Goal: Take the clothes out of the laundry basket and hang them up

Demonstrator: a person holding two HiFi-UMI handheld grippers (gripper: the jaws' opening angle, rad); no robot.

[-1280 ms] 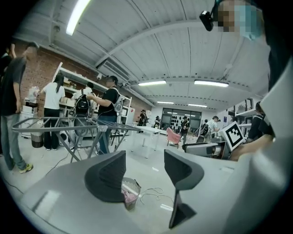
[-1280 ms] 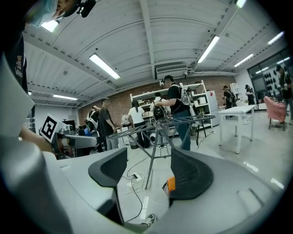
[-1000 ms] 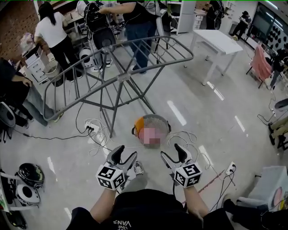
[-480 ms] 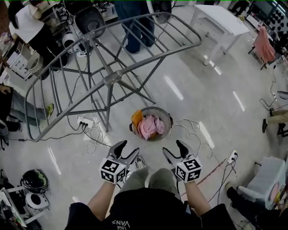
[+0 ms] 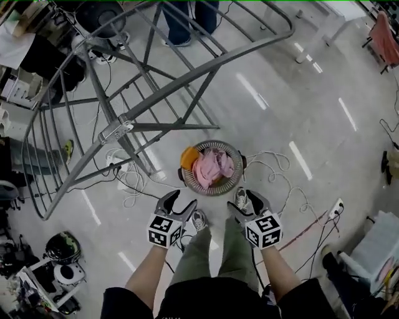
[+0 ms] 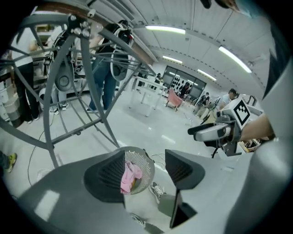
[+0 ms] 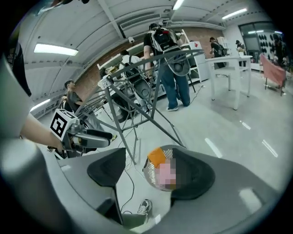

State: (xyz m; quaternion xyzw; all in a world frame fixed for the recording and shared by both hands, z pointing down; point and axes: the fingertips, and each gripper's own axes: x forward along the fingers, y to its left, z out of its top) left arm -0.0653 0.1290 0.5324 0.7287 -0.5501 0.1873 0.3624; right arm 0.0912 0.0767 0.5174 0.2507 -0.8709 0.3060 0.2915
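A round wire laundry basket (image 5: 233, 181) stands on the floor just ahead of my feet, holding pink clothes (image 5: 211, 168) and an orange piece (image 5: 189, 157). A grey metal drying rack (image 5: 118, 128) spreads above and to the left of it. My left gripper (image 5: 180, 200) is open and empty, near and left of the basket. On the basket's near right my right gripper (image 5: 245, 199) is open and empty too. The basket (image 6: 145, 170) with pink cloth (image 6: 129, 176) shows between the left jaws, well beyond them. In the right gripper view the basket (image 7: 151, 175) lies between the jaws, also beyond.
White cables (image 5: 274, 168) and a power strip (image 5: 114, 163) lie on the floor around the basket. A person's legs (image 5: 187, 19) stand beyond the rack. Helmets and gear (image 5: 59, 249) sit at the lower left, a white bin (image 5: 377, 246) at the right.
I have stepped closer: the basket now lies just past both grippers and the rack looms overhead at the left. Both grippers stay open and empty.
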